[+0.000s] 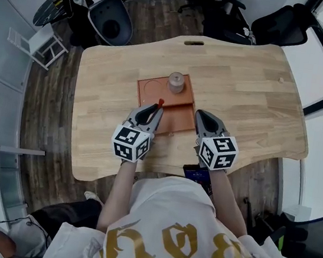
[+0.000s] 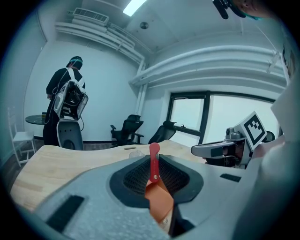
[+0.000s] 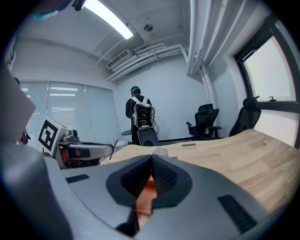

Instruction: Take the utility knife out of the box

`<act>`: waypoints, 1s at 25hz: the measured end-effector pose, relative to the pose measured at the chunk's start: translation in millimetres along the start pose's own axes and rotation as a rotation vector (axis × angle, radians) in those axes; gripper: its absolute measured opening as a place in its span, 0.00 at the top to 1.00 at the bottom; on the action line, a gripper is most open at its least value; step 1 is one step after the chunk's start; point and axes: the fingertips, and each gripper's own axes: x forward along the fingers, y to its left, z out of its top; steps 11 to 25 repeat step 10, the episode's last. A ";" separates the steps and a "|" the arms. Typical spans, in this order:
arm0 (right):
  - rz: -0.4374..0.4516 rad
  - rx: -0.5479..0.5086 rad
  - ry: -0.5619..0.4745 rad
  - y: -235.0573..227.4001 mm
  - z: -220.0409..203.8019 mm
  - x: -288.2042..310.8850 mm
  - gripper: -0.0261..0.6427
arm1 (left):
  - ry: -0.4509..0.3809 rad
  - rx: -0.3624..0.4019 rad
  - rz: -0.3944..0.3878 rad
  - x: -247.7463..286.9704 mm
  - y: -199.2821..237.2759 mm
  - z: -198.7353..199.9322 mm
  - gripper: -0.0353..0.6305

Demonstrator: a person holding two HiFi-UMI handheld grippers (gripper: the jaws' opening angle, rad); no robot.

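A flat orange-brown box [image 1: 175, 112] lies open on the wooden table [image 1: 249, 96], its lid [image 1: 155, 87] laid back beyond it. My left gripper [image 1: 155, 109] is at the box's left front, shut on a slim red utility knife [image 1: 160, 102]. In the left gripper view the knife [image 2: 153, 165] stands upright between the pads, above the box [image 2: 161, 202]. My right gripper [image 1: 200, 115] is at the box's right edge. In the right gripper view its jaws [image 3: 151, 159] are shut with the box wall [image 3: 146, 194] pinched low between them.
A small round translucent roll [image 1: 176, 83] sits at the box's far side. A person with a backpack [image 2: 68, 101] stands beyond the table's far end, near office chairs [image 2: 129, 129]. The table's near edge [image 1: 161, 170] is just behind both grippers.
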 end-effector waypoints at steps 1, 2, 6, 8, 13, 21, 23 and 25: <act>-0.002 0.001 0.001 -0.9 -0.5 0.1 0.94 | 0.001 0.000 0.002 0.1 0.9 -0.5 0.86; -0.003 0.003 0.002 -1.6 -0.8 0.4 0.94 | 0.000 -0.001 0.004 0.1 2.1 -0.4 0.86; -0.006 0.004 0.004 -4.1 -0.7 4.1 0.94 | -0.011 0.002 0.005 1.5 5.8 2.9 0.86; -0.005 0.005 0.006 -5.7 -0.7 6.4 0.94 | -0.021 0.007 -0.007 3.5 4.6 4.5 0.86; -0.003 0.005 0.007 -7.3 -0.9 8.6 0.94 | -0.029 0.010 -0.024 5.9 2.1 5.6 0.86; -0.003 0.005 0.007 -7.3 -0.9 8.6 0.94 | -0.029 0.010 -0.024 5.9 2.1 5.6 0.86; -0.003 0.005 0.007 -7.3 -0.9 8.6 0.94 | -0.029 0.010 -0.024 5.9 2.1 5.6 0.86; -0.003 0.005 0.007 -7.3 -0.9 8.6 0.94 | -0.029 0.010 -0.024 5.9 2.1 5.6 0.86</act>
